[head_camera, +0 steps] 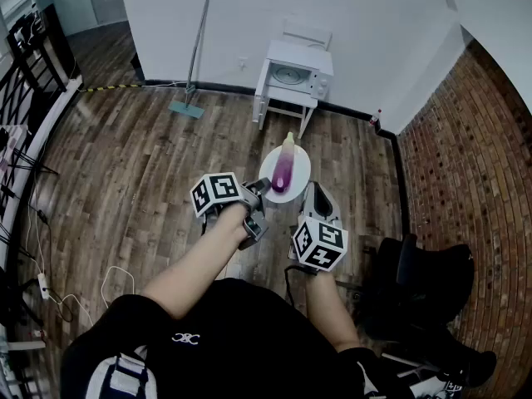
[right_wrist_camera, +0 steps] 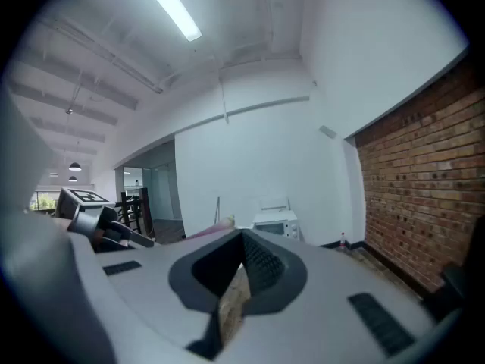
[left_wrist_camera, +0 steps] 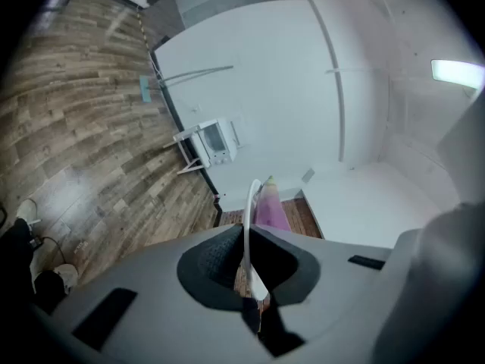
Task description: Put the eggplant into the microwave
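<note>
carrying the eggplant [head_camera: 283, 168] on a plate [head_camera: 300, 167] our left gripper [head_camera: 262, 191] pinches by the rim, right gripper [head_camera: 319, 196] closed and empty; next we approach the microwave [head_camera: 298, 72]

No legible words or numbers in any view.

The left marker cube [head_camera: 216, 194] and the right marker cube [head_camera: 320, 244] carry black-and-white square code patterns, not letters or digits. In the head view a small white interlaced emblem [head_camera: 185, 337] sits on the person's black shirt [head_camera: 233, 331]; it looks like a logo, but no letters can be made out. Any markings on the front panel of the microwave [head_camera: 301, 75] are too small and blurred to read.
</note>
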A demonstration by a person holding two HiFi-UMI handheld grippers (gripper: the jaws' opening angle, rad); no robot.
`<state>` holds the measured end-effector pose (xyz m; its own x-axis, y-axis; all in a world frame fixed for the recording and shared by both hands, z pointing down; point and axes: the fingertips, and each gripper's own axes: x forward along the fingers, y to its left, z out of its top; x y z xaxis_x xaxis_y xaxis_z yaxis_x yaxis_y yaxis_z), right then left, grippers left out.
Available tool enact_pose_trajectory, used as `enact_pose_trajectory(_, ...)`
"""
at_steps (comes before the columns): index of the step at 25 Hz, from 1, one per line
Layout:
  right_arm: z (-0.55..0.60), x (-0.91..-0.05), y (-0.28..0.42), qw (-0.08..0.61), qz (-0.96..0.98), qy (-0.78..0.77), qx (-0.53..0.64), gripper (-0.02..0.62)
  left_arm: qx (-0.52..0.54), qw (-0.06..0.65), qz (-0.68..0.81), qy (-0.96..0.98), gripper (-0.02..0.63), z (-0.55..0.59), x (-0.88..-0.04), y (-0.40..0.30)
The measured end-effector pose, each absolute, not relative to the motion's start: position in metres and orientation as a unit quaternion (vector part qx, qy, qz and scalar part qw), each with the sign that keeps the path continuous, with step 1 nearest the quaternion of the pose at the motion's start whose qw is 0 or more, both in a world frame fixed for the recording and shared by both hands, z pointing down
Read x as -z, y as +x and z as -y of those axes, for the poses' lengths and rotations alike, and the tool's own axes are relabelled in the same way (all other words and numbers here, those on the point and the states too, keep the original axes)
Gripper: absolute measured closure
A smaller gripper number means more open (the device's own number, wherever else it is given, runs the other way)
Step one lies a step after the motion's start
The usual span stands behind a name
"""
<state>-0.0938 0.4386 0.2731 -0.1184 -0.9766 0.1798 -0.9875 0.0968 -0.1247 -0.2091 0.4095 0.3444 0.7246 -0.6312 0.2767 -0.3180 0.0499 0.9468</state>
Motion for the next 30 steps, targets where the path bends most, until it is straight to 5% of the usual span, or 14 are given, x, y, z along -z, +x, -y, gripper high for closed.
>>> enact_pose_trajectory(18,-0.439,-0.286,-0.047,0.019,0.752,0.649,-0.115,0.583,0.129,0.643,0.366,0.66,0.586,-0.415,-0.363,-0.165)
enact_pose_trajectory(30,-0.331,-0.293,-0.028,0.022,0.743,0.66,-0.108,0.583,0.141,0.647,0.362,0.656,0.586,-0.3,-0.374,-0.153)
